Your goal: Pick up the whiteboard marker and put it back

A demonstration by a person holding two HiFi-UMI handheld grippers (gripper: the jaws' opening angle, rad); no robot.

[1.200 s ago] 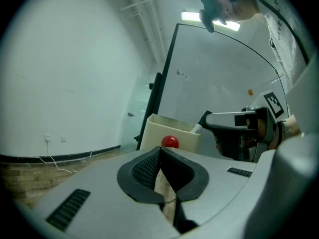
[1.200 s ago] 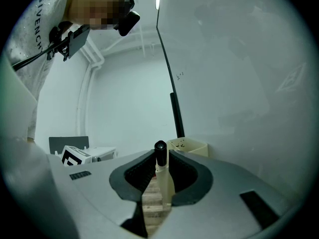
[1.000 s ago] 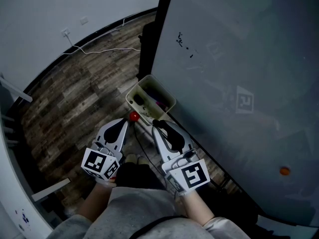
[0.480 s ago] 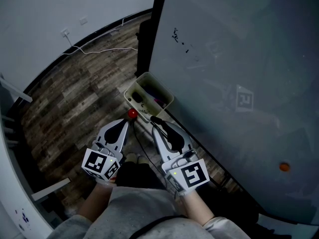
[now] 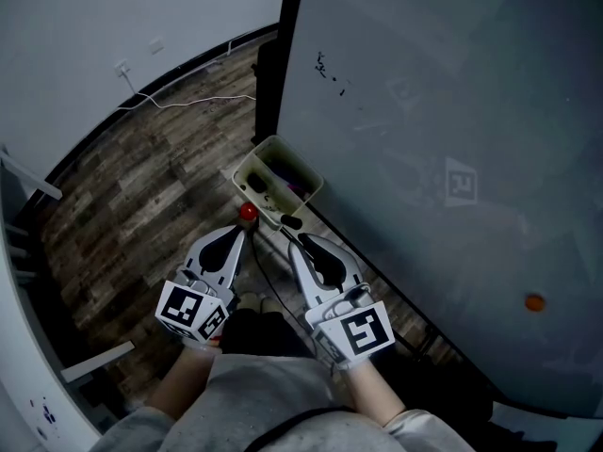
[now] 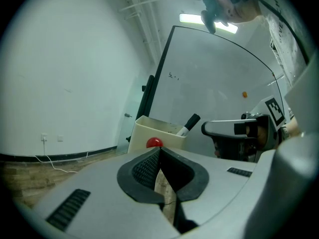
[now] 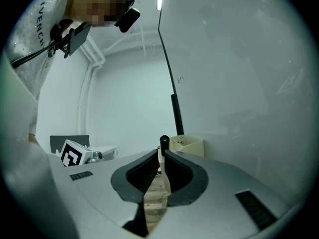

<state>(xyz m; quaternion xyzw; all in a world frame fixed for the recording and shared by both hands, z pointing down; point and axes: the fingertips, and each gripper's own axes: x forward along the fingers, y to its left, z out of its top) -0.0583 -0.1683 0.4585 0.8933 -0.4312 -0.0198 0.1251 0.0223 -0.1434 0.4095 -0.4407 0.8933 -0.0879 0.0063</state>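
Though its barrel is white, the cylindrical marker [image 7: 163,143] has a black cap.

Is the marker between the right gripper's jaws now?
Yes, in the right gripper view the right gripper's jaws, which have just been closing, pinch the black-capped whiteboard marker at their tips.

The garment [image 7: 45,14] at ten o'clock read "GIVENCH"; scribbles on the whiteboard [image 5: 452,92] were illegible.
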